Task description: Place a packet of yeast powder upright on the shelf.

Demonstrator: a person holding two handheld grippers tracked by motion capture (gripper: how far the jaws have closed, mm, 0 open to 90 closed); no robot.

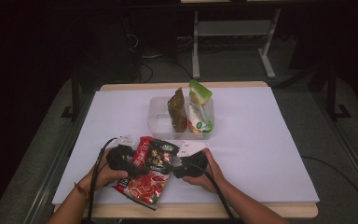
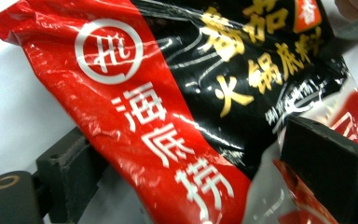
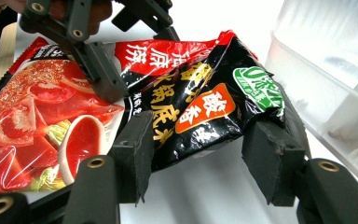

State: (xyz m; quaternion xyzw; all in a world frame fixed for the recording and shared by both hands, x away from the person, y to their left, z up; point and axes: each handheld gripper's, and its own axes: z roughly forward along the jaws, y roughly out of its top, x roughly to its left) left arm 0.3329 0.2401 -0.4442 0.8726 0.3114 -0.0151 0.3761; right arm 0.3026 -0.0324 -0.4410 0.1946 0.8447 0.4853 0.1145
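While the left hand-held gripper [image 1: 131, 169] pinches the red-and-black hotpot soup base packet [image 1: 150, 170], the right hand-held gripper [image 3: 196, 147] straddles its corner, apparently not yet gripping; next it must clamp.

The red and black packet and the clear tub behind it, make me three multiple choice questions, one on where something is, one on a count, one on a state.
1. Where does the red and black packet lie?
A. Inside the clear tub
B. On the white table cover near the table's front edge
C. On the floor

2. How many pouches stand in the clear tub?
A. Two
B. Four
C. None

3. How does the left gripper stand to the packet?
A. Far off it
B. Its jaws are on either side of the packet
C. It lies beneath the tub

Key:
1 B, the high view shows it on the white table cover between the two hands.
2 A, a brown pouch and a green and white pouch.
3 B, its own view shows a jaw on each side of the packet.
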